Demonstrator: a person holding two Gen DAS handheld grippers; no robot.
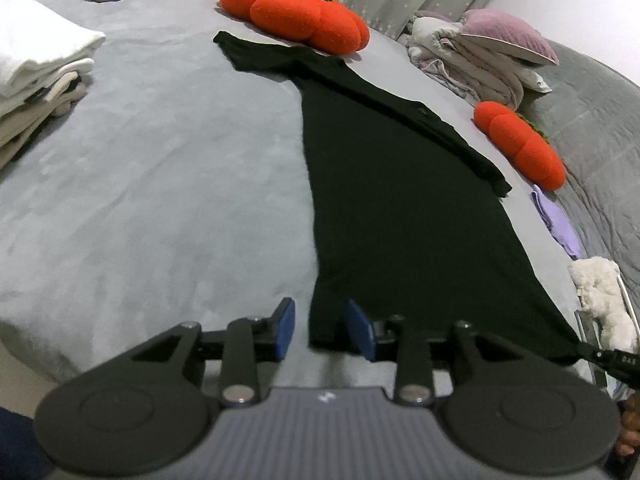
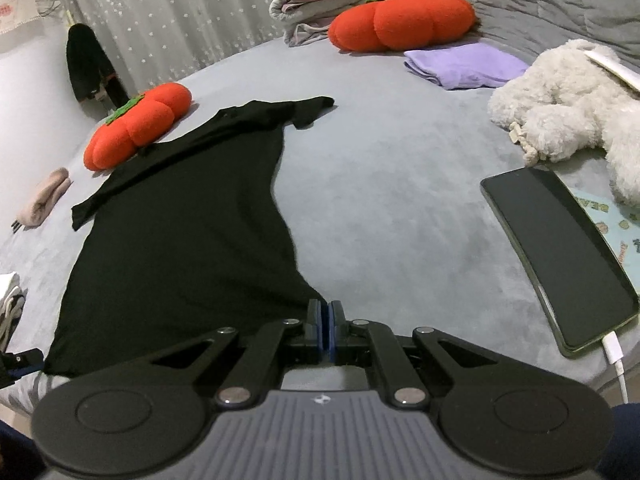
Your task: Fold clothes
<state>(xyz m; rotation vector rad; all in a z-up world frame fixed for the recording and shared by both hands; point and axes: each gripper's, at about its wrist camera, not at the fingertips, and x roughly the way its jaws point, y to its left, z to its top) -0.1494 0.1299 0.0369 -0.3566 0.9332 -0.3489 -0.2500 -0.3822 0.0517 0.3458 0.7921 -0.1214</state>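
A black T-shirt (image 1: 400, 200) lies spread flat on the grey bed (image 1: 160, 200), collar end far, hem near. My left gripper (image 1: 322, 330) is open at the hem's left corner. That corner lies between the blue pads (image 1: 286, 328), which do not press on it. In the right wrist view the same T-shirt (image 2: 180, 240) runs down to my right gripper (image 2: 325, 312), whose pads are shut on the hem's right corner. The right gripper (image 1: 600, 356) also shows at the edge of the left wrist view, with the cloth pulled to its tip.
Two orange pumpkin cushions (image 1: 296, 14) (image 1: 520, 144) lie beside the shirt's far end. Folded white clothes (image 1: 36, 64) are stacked on the left. A phone (image 2: 556, 256) on a cable, a white plush toy (image 2: 560, 96) and a folded lilac cloth (image 2: 464, 65) lie to the right.
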